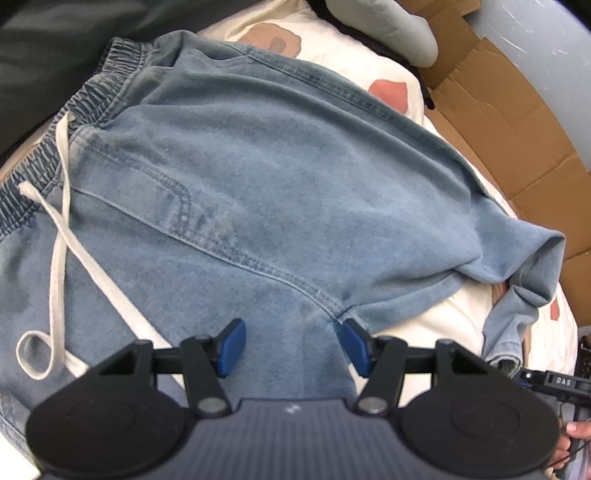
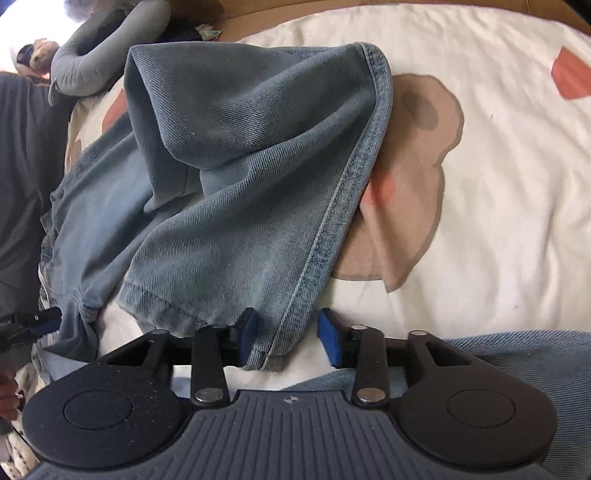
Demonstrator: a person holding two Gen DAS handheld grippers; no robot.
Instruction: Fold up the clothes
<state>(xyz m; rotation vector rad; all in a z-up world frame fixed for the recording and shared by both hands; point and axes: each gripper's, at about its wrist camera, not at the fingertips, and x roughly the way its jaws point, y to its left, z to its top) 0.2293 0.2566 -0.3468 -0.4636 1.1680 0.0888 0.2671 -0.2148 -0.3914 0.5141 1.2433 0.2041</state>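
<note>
- Left wrist view shows a bed with a cream sheet [image 1: 424,325] that has brown and red blotch prints; the jeans [image 1: 258,166] lie spread on it and cover most of the surface.
- Behind the bed, brown cardboard [image 1: 517,129] stands along a pale blue wall [image 1: 546,48], and a grey pillow [image 1: 399,26] lies at the far edge of the sheet.
- At the upper left of this view there is dark cloth [image 1: 44,48], just beside the elastic waistband [image 1: 99,92] of the jeans; a white drawstring [image 1: 62,229] lies loose over the denim.
- The left gripper [image 1: 291,347] hovers over the crotch seam, and its blue fingers are spread with nothing between them.
- Right wrist view shows one leg [image 2: 240,166] of the jeans bunched and folded over itself, with the sheet [image 2: 498,184] bare to the right of it.
- The right gripper [image 2: 286,339] has its fingers apart around the hem corner [image 2: 273,354] of this leg; they are not pressed on the cloth.
- More denim [image 2: 517,354] shows at the lower right, behind this gripper.
</note>
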